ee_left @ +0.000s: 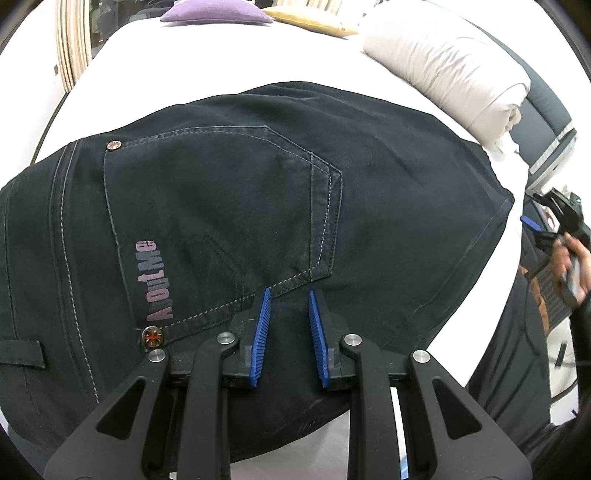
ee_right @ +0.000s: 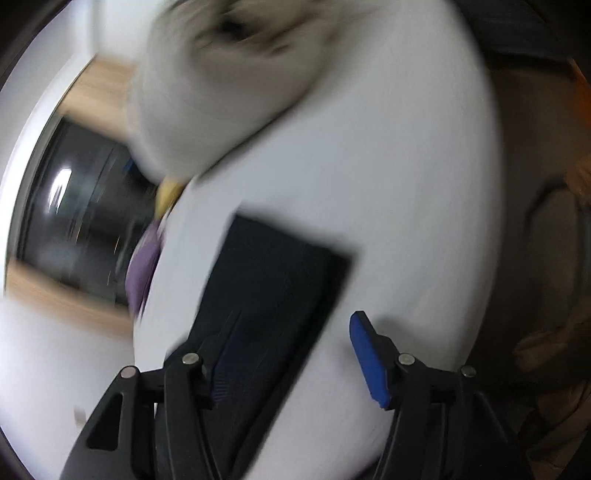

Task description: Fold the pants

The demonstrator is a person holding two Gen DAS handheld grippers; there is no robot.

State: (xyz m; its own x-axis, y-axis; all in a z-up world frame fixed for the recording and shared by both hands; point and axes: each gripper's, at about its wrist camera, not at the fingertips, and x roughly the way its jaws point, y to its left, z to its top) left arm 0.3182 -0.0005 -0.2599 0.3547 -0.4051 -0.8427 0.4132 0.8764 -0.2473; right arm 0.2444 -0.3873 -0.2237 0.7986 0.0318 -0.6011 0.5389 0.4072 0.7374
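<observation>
Pants [ee_left: 229, 206]: dark denim, lying on the white bed [ee_left: 192, 62], back pocket and printed lettering facing up. In the left wrist view they form a compact, broad slab with a neat hem edge at the right, so at least one fold looks done. The right wrist view, heavily blurred, shows a dark rectangular panel [ee_right: 273, 288] of them flat on the sheet. Whether a further fold is intended cannot be told; what is left seems to be a last fold or smoothing.

Left gripper [ee_left: 288, 336]: pitched steeply down over the near edge of the pants, just below the pocket seam. Fingers narrow, blue pads [ee_left: 260, 332] close together with dark cloth showing in the gap; whether they pinch a ridge of it cannot be told.

Right gripper [ee_right: 291, 354]: raised clear of the bed, angled down at the far end of the pants. Fingers wide, nothing between them.

Other items: rolled pale duvet [ee_left: 454, 70], purple cushion [ee_left: 214, 13], yellow cushion [ee_left: 314, 20].
</observation>
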